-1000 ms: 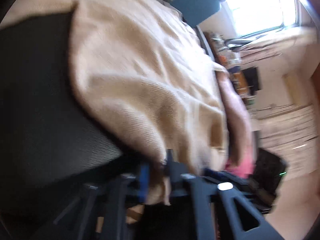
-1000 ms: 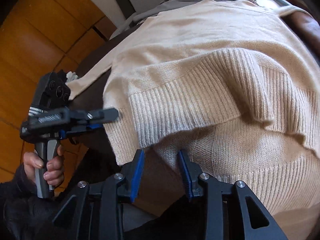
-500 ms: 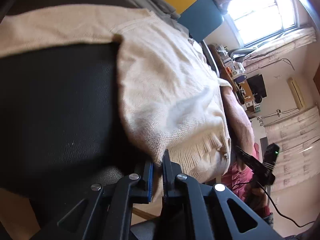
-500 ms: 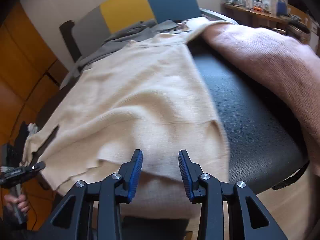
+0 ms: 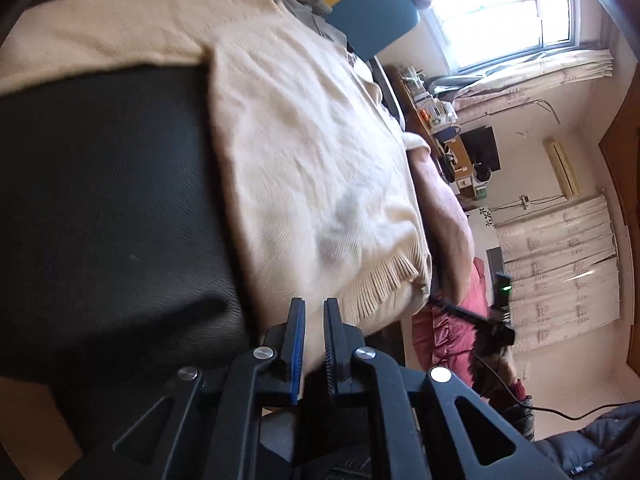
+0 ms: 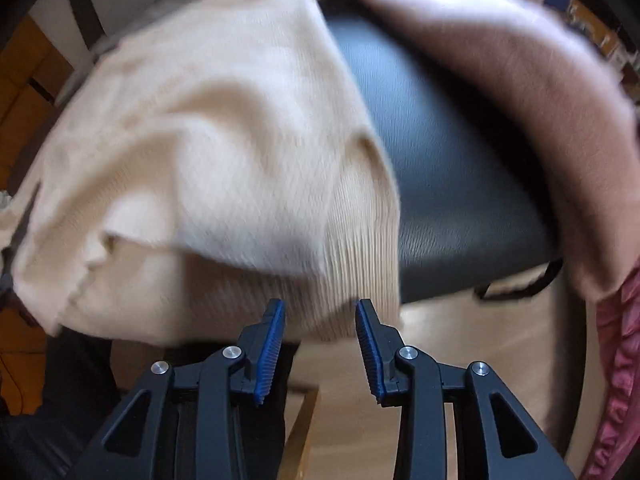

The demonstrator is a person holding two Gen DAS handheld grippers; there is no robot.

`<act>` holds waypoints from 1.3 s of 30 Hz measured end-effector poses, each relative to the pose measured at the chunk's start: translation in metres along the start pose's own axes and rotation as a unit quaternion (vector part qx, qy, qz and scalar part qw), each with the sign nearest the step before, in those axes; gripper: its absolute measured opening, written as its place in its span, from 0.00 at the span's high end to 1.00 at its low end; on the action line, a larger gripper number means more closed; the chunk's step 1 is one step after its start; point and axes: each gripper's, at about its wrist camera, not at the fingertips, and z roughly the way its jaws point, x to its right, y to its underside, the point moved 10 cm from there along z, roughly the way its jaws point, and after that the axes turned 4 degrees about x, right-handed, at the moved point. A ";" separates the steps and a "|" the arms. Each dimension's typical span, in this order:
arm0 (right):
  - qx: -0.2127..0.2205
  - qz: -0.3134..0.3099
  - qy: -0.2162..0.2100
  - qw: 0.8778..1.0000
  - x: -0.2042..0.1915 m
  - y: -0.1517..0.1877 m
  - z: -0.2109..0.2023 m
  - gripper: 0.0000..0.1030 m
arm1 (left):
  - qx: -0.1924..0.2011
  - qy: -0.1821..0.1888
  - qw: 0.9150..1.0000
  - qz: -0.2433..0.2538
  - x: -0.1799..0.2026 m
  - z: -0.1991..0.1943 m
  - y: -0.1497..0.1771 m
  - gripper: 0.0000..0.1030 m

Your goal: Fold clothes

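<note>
Sweater: the cream sweater (image 5: 320, 184) is lying spread over the black seat (image 5: 104, 208), its ribbed hem (image 6: 352, 248) hanging off the near edge, right in front of both tongs
Left tongs: the left gripper (image 5: 314, 320) is hovering just below the hem's corner, jaws parted by only a narrow slit and pinching nothing, no cloth sitting between them
Right tongs: the right gripper (image 6: 320, 320) is sitting with jaws spread wide, the ribbed hem hanging just ahead of the blue pads (image 6: 272, 344), nothing gripped
Why so: both tools are lining up at the bottom edge, likely because a fold starts from the hem, one tool to each side
Neighbours: a pink garment (image 6: 520, 92) is draped to the right of the right tongs, apart from the sweater across bare seat
Stage: seems early, the sweater is lying flat and unfolded
Watch for: the picture is blurring, and the loose knit could slip if only one layer gets caught
</note>
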 end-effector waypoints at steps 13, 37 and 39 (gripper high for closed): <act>0.094 -0.109 -0.038 0.989 -0.080 -0.137 0.027 0.43 | 0.105 -0.134 0.984 0.048 -0.022 0.042 -0.133 0.88; 0.053 -0.079 -0.091 0.991 -0.093 -0.092 0.039 0.18 | 0.079 -0.251 0.963 0.060 -0.108 0.067 -0.224 0.98; 0.067 -0.076 -0.107 0.989 -0.094 -0.088 0.027 0.30 | 0.097 -0.245 0.960 0.091 -0.087 0.052 -0.212 0.91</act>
